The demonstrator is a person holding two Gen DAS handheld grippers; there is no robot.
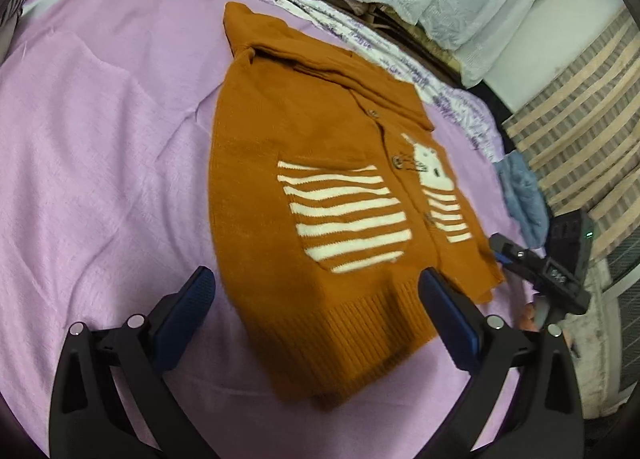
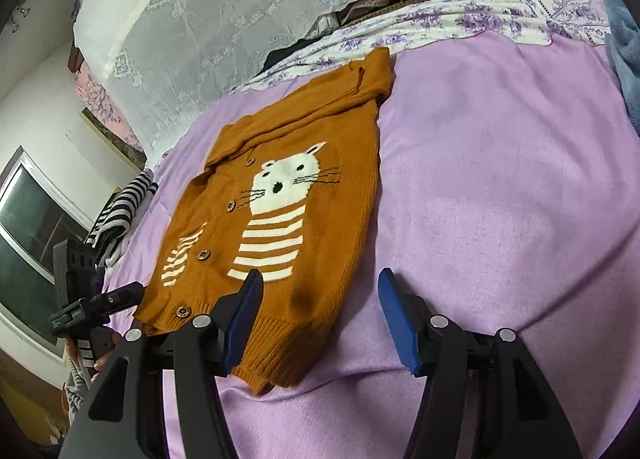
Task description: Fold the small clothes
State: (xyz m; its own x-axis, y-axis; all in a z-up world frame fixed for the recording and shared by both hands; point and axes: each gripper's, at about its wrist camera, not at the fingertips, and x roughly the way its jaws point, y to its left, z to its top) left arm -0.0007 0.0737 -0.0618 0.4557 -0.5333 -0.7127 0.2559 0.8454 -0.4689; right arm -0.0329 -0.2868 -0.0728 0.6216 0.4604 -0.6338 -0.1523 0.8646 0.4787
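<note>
A small orange knitted cardigan (image 1: 320, 187) with white stripes and a white cat lies flat on the purple blanket (image 1: 100, 159), sleeves folded in. My left gripper (image 1: 316, 279) is open and empty, its jaws wide over the ribbed hem. In the right wrist view the cardigan (image 2: 288, 203) lies ahead and left. My right gripper (image 2: 320, 279) is open and empty above the hem's right corner. Each gripper shows in the other's view: the right gripper (image 1: 540, 267) at the hem's right side, the left gripper (image 2: 96, 303) at the hem's left side.
The blanket (image 2: 500, 179) covers a bed. A floral sheet (image 2: 460, 19) and lace-covered pillows (image 2: 240, 19) lie beyond the collar. A blue cloth (image 1: 524, 191) lies at the right edge, a striped garment (image 2: 120, 203) at the left edge.
</note>
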